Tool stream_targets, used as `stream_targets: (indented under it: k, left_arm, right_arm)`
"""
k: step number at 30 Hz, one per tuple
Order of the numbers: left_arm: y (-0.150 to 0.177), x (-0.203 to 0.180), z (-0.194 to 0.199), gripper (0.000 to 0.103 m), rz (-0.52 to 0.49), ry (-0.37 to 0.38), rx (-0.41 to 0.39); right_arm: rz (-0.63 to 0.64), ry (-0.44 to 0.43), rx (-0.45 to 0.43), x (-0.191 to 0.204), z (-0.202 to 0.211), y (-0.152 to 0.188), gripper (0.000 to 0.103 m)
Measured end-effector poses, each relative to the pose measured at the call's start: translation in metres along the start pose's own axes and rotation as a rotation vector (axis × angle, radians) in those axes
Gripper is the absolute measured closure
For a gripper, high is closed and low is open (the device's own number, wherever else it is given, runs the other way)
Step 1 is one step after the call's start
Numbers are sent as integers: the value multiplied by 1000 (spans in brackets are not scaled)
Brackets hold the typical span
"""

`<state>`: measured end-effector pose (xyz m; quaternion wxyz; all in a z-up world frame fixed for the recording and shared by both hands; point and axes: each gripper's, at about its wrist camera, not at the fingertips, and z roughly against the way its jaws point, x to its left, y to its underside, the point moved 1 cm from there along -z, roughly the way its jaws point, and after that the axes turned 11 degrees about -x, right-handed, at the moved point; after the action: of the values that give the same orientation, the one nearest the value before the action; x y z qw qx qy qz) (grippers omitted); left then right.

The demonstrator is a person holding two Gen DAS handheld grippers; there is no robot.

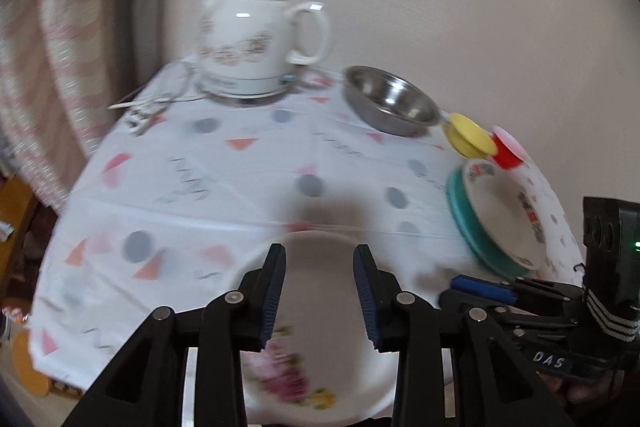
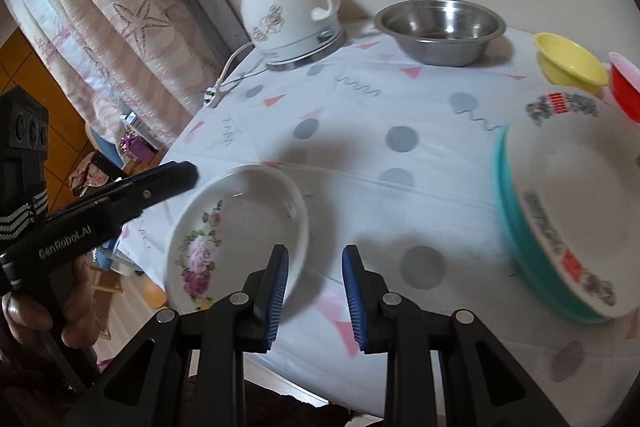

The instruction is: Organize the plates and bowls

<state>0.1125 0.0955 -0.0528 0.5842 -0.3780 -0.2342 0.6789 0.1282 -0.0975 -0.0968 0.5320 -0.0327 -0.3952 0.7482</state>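
The left gripper (image 1: 320, 255) hangs with jaws apart over the floral plate (image 2: 236, 227), gripping nothing; the right gripper (image 2: 315, 255) is likewise parted and empty, that plate at its nine o'clock. The white plate on the teal plate (image 2: 520, 251) sits at three o'clock; steel bowl (image 2: 440, 27) at one o'clock, beside the kettle (image 2: 288, 7)

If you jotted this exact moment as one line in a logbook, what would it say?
left gripper: open, empty, over floral plate | right gripper: open, empty, beside it | patterned plate on teal plate
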Motion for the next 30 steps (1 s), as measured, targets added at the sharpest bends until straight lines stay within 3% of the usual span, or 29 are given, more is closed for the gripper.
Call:
stream_targets:
  k: [10, 19, 24, 30]
  left_arm:
    - [25, 53, 8, 68, 51, -54, 47]
    - [48, 66, -4, 69, 86, -11, 134]
    - [53, 65, -10, 81, 92, 41, 160]
    - [59, 56, -16, 87, 69, 86, 181]
  right_arm:
    - [-15, 24, 42, 13, -22, 8, 76]
    - [-13, 40, 71, 20, -33, 14, 83]
    - [-22, 47, 77, 19, -35, 17, 84]
    - [-34, 34, 97, 18, -43, 23, 84]
